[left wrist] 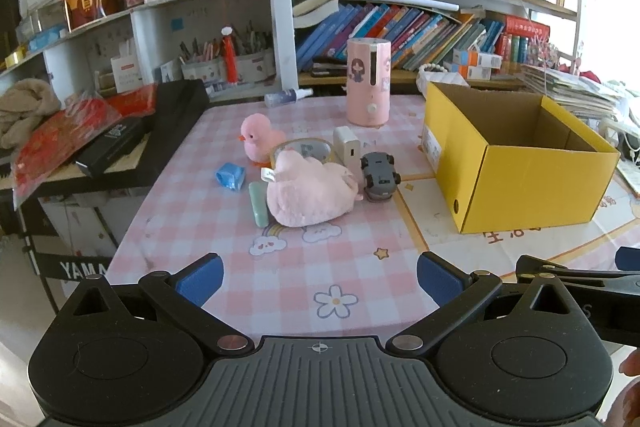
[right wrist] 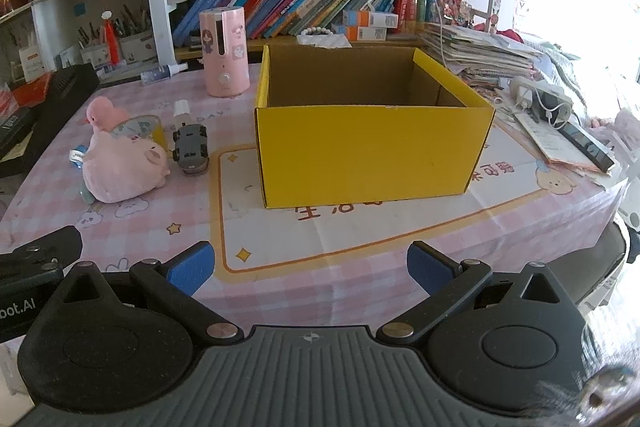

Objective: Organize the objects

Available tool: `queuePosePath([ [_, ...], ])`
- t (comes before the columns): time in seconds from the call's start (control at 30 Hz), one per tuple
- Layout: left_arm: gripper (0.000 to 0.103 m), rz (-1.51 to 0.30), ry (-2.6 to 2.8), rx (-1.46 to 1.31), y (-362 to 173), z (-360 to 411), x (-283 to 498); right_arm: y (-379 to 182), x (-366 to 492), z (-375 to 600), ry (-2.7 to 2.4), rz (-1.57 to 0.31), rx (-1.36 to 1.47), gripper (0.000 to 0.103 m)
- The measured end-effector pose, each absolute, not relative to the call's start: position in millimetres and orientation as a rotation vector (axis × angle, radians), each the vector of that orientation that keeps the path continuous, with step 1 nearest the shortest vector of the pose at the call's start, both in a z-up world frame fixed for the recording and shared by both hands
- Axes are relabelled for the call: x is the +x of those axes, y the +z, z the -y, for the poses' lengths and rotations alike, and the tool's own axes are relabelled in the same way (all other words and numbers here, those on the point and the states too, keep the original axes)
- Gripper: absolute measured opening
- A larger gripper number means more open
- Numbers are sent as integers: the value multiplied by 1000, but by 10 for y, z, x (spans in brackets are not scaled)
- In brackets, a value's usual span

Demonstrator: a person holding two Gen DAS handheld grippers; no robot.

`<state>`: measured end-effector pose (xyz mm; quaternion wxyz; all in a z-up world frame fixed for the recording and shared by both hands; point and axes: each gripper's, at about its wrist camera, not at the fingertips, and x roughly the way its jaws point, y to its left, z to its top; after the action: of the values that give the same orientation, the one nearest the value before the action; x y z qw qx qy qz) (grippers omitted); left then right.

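An open yellow cardboard box (left wrist: 516,171) (right wrist: 372,151) stands on the pink checked tablecloth, and I see nothing in the part of its inside that shows. Left of it lie a pink plush pig (left wrist: 308,193) (right wrist: 120,169), a pink duck (left wrist: 260,141) (right wrist: 104,113), a grey toy car (left wrist: 378,175) (right wrist: 190,147), a tape roll (left wrist: 302,149) (right wrist: 146,129), a blue clip (left wrist: 230,177), a mint green bar (left wrist: 259,205) and a white charger (left wrist: 347,147). My left gripper (left wrist: 320,277) is open and empty, near the table's front edge. My right gripper (right wrist: 310,267) is open and empty in front of the box.
A pink cylinder appliance (left wrist: 368,81) (right wrist: 224,51) and a spray bottle (left wrist: 288,95) (right wrist: 164,73) stand at the back. Bookshelves rise behind the table. A black keyboard with clutter (left wrist: 120,143) is at the left. Papers and a power strip (right wrist: 540,99) lie at the right.
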<state>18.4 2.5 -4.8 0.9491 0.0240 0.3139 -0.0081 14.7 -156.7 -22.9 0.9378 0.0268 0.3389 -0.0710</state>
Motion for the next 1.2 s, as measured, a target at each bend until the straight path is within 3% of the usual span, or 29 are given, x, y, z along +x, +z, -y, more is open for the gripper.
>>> queuePosePath([
  [0.83,103,-603,13,33,18,-223,179,-166,183,1397,-113,-668,36,103],
  [1.0,103,-608,50,19,10,-310,194,-134,200,1334,-59,-650,29,99],
  [1.2,103,-636,92,8,-53,-410,231,-142,266,1199,42,-651,13,75],
])
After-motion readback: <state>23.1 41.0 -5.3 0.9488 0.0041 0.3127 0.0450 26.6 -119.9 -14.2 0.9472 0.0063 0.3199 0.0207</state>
